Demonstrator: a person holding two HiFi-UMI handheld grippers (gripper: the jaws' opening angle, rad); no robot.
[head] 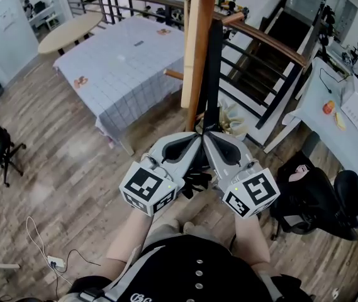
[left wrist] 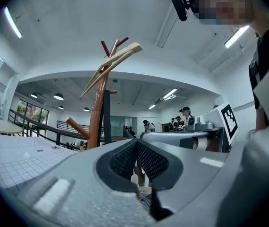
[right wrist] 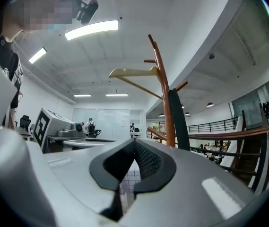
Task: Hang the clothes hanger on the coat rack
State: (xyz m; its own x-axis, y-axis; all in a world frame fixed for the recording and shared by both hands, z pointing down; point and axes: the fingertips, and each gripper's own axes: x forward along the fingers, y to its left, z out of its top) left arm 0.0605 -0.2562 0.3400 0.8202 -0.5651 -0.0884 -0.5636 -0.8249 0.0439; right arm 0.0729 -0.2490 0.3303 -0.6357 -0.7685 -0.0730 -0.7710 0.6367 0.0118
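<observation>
The left tongs (left wrist: 136, 142) are together: their two meshed pads press flat against each other and nothing is between them. The right tongs (right wrist: 134, 144) are also together at the tips, with only a bare gap lower down through which the floor shows. They hold nothing.

In the head view both tongs point level and away from the person, with their marker cubes nearest the body. Their tips converge side by side in front of the rack (left wrist: 95, 112). Whether the tips touch each other, or the rack, cannot be told from that view.

The hanger (left wrist: 125, 54) is pale wood and sits at the top of the rack, caught among the short pegs where the pole ends. In the left gripper view it hangs tilted, with one arm rising to the right and the other sloping down to the left of the pole. In the right gripper view it juts out to the left of the pole, just under the top pegs. It is high above both tongs and well apart from them, and neither touches it.

A dark strip (left wrist: 107, 119) runs down the pole just beside it, below the hanger. A surface (head: 128, 61) under a checked cloth stands on the wooden floor beyond the rack, to the left. A dark railing (head: 260, 43) runs behind it on the right.
</observation>
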